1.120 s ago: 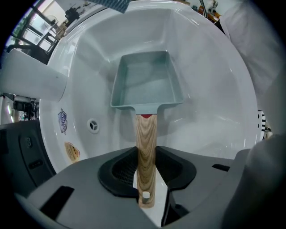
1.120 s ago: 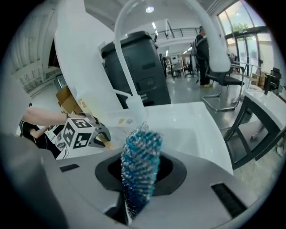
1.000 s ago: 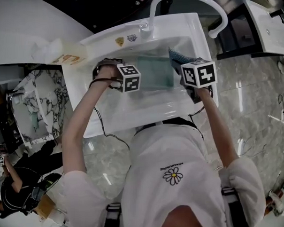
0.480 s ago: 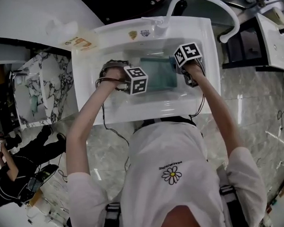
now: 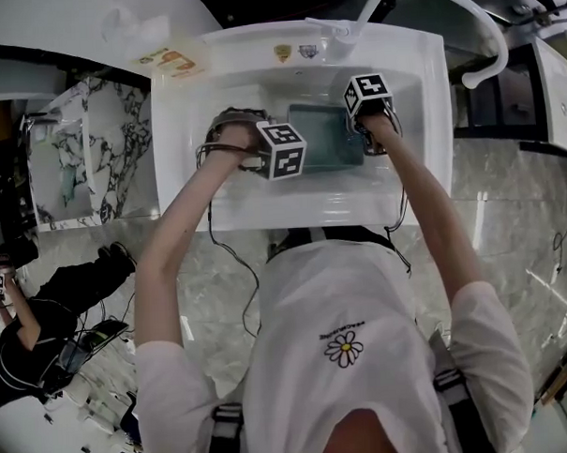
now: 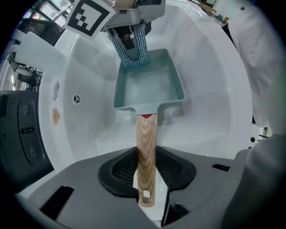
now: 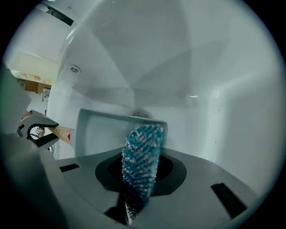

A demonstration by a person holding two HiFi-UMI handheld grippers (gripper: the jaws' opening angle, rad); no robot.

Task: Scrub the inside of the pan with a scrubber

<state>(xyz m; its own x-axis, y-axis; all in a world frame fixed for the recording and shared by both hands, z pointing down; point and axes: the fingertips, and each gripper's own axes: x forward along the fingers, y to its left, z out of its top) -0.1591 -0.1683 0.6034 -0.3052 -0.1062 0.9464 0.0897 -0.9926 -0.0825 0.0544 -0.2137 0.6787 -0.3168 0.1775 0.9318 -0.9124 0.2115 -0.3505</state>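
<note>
Pan (image 6: pixel 149 89), rectangular, pale teal, sits down in the white sink (image 6: pixel 214 112) with its open side up and its wooden handle (image 6: pixel 146 134) pointing back at the left hand-held gripper (image 6: pixel 146 172). That gripper is clenched on the handle, with the dark pads pressing both sides near the handle's end. The right hand-held gripper (image 7: pixel 140 174) is clamped on the scrubber (image 7: pixel 142 154), a blue-and-white mesh piece that sticks out past the jaws. In the left gripper view the scrubber (image 6: pixel 133 49) hangs at the pan's far end, its lower edge at the far rim; whether it touches the pan's inside is unclear. In the head view both grippers are inside the sink (image 5: pixel 186 131), one at each end of the pan (image 5: pixel 322 139), under the curved faucet (image 5: pixel 443 7).
</note>
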